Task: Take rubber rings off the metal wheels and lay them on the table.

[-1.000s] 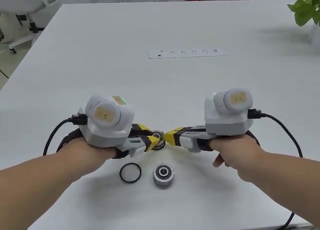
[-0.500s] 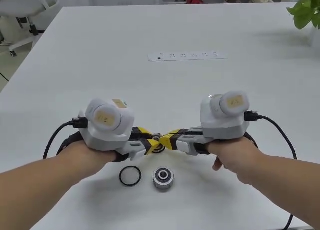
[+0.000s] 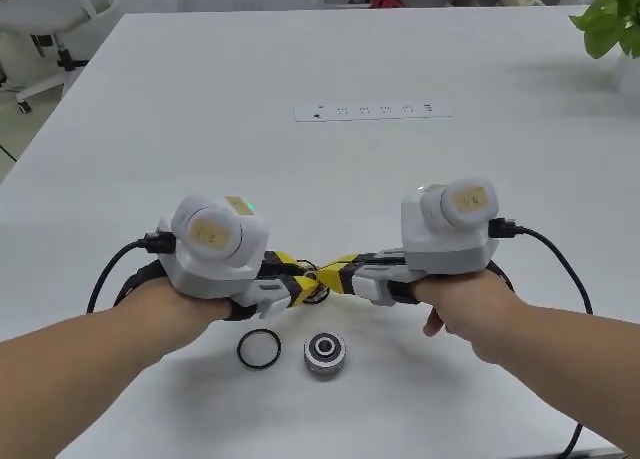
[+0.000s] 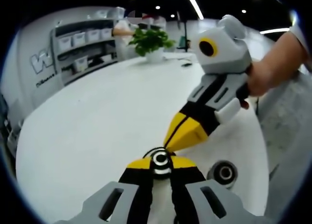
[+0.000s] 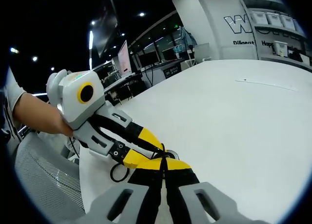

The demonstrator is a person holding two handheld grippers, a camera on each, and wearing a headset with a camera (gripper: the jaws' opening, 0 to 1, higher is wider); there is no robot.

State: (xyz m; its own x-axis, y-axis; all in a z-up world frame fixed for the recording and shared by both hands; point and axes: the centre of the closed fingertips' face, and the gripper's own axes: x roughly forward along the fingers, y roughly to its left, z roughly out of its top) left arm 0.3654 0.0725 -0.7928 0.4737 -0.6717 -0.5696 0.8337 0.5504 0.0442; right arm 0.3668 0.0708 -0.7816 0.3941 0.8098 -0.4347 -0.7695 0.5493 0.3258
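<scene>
Table [image 3: 400,179]: one ring [image 3: 260,349], one wheel [image 3: 325,350]; two tools [image 3: 303,280] [image 3: 332,274] at second wheel [image 4: 160,160].

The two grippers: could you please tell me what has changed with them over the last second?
The right gripper edged in toward the left gripper, so their yellow tips now meet at the wheel clamped in the left one. The loose rubber ring and the other wheel lie on the table as before.
</scene>
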